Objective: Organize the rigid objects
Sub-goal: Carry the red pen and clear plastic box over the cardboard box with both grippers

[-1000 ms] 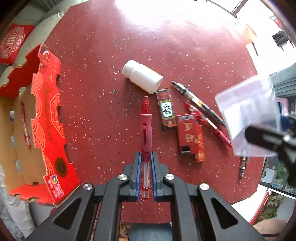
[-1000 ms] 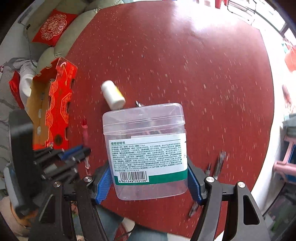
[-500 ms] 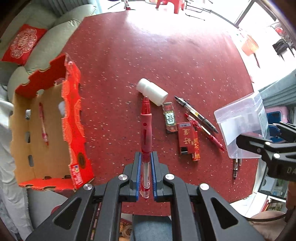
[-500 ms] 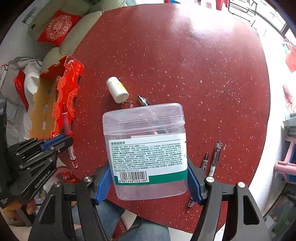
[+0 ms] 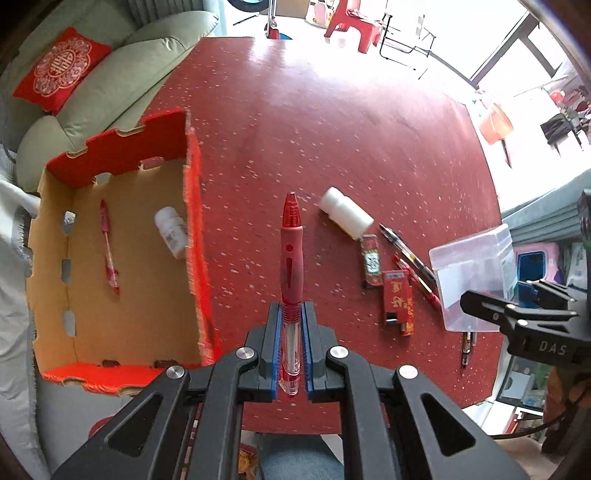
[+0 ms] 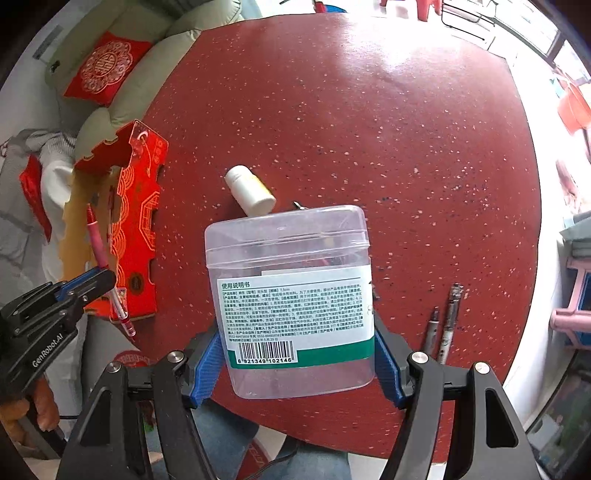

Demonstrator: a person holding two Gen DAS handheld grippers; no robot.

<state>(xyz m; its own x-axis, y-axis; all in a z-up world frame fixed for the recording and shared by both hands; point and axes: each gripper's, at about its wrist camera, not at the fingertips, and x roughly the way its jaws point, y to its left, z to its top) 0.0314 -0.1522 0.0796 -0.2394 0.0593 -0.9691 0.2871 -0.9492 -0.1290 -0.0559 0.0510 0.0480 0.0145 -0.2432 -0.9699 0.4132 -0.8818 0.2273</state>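
My left gripper (image 5: 290, 314) is shut on a red pen (image 5: 291, 251), held above the red table just right of the open cardboard box (image 5: 192, 206). Inside the box lie another red pen (image 5: 109, 254) and a small white bottle (image 5: 170, 230). My right gripper (image 6: 295, 332) is shut on a clear plastic tub (image 6: 291, 295) with a printed label, held over the table's near side. In the left wrist view the tub (image 5: 476, 273) hangs at the right. On the table lie a white bottle (image 5: 345, 216), two small red boxes (image 5: 397, 301) and several pens (image 5: 410, 258).
Two dark pens (image 6: 445, 325) lie near the table's right edge. A green sofa (image 5: 122, 70) with a red cushion (image 5: 61, 70) stands behind the box. A person's knee (image 6: 317, 461) shows below the table's near edge. Red stools (image 5: 351, 26) stand at the far side.
My left gripper rose and shifted left with the red pen, so the box's inside now shows. My right gripper drifted a little with the tub still gripped.
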